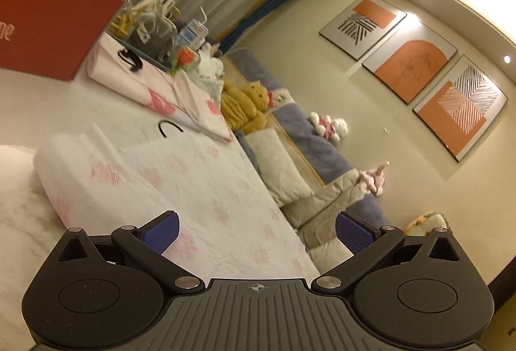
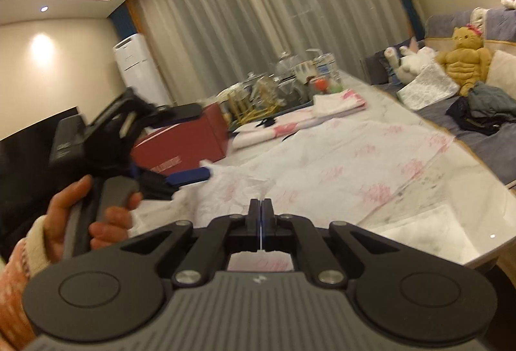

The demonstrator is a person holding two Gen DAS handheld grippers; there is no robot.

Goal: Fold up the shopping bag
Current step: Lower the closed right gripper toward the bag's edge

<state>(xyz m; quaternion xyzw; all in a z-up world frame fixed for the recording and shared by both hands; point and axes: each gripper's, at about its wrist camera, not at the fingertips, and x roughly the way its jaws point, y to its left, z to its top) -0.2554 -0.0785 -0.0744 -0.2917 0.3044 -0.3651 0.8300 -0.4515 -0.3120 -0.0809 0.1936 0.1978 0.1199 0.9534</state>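
Observation:
The shopping bag [image 1: 206, 176], white with pink prints, lies spread flat over the marble table [image 2: 445, 222]. Its near left part is rolled over into a fold [image 1: 74, 176]. My left gripper [image 1: 256, 233] hovers just above the bag, open wide, with nothing between its blue pads [image 1: 161, 235]. In the right wrist view the bag [image 2: 338, 170] stretches away from me, rumpled at its near end. My right gripper [image 2: 261, 205] is shut on that near edge, and a thin white strip shows between the pads. A hand [image 2: 74, 215] holds the left gripper [image 2: 175, 178] at the left of that view.
A red box [image 2: 183, 147] stands at the table's left. Other folded pink-print bags [image 2: 335, 102] lie beyond it, in front of a tray of glass jars [image 2: 277, 86]. A sofa with cushions and plush toys [image 1: 248, 105] runs along the table's far side. Clothes [image 2: 483, 109] lie on it.

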